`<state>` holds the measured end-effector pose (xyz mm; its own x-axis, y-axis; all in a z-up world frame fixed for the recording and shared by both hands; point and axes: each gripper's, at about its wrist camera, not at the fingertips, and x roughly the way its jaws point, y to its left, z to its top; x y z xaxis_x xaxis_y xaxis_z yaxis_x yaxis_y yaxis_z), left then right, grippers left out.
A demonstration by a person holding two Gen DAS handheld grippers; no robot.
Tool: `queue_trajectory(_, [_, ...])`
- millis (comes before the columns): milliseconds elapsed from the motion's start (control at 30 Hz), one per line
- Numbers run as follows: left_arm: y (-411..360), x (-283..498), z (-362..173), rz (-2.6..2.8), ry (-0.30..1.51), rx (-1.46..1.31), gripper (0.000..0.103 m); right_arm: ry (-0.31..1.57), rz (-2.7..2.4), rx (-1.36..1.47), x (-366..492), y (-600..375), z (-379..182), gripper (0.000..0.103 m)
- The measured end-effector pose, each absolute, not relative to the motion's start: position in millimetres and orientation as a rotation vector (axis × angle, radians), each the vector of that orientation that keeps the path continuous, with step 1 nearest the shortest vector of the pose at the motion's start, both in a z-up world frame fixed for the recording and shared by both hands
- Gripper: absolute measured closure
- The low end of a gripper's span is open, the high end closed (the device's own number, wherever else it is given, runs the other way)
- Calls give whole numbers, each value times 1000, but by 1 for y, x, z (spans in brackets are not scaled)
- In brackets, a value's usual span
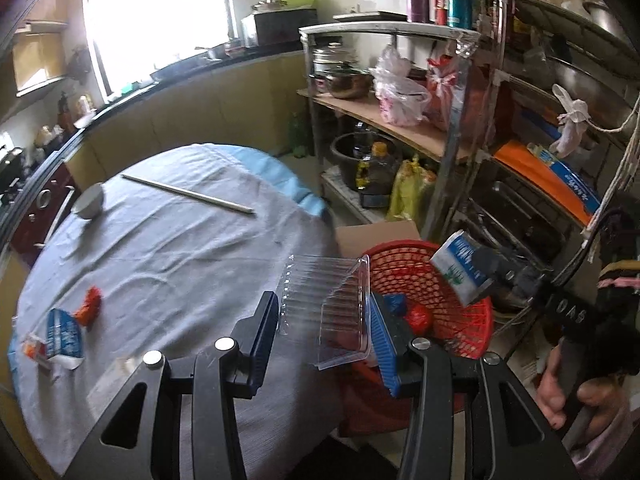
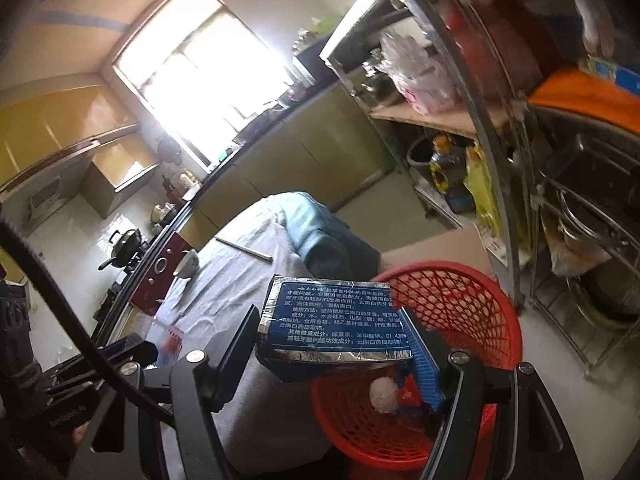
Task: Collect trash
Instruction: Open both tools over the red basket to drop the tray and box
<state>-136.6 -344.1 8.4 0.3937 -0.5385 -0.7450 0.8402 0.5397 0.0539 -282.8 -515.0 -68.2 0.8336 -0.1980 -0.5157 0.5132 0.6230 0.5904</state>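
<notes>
My left gripper (image 1: 326,334) is shut on a clear plastic clamshell box (image 1: 328,304) and holds it at the table's right edge, beside the red mesh basket (image 1: 476,320). My right gripper (image 2: 334,342) is shut on a blue and silver toothpaste carton (image 2: 332,320) and holds it above the red basket (image 2: 472,300); the carton also shows in the left wrist view (image 1: 460,266). The basket holds a white crumpled ball (image 2: 384,394) and red and blue scraps (image 1: 416,316). A blue and white wrapper (image 1: 60,336) and an orange scrap (image 1: 90,306) lie on the grey tablecloth (image 1: 180,260).
A white bowl (image 1: 89,202) and a pair of chopsticks (image 1: 188,194) lie at the table's far side. A cardboard box (image 1: 376,234) sits behind the basket. Metal shelving (image 1: 452,136) with pots, bags and bottles stands to the right. A kitchen counter (image 1: 180,68) runs under the window.
</notes>
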Motion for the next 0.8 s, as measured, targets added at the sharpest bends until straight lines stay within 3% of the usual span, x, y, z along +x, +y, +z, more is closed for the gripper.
queue_trajectory(200, [-372, -144, -5, -1002, 781, 476, 53, 451, -428, 886, -293, -531, -89, 29])
queue_trajectory(300, [-381, -150, -8, -1018, 756, 503, 42, 420, -427, 944, -302, -539, -95, 26])
queue_trajectory(800, [-321, -140, -10, -927, 759, 518, 41, 385, -436, 941, -310, -541, -83, 25])
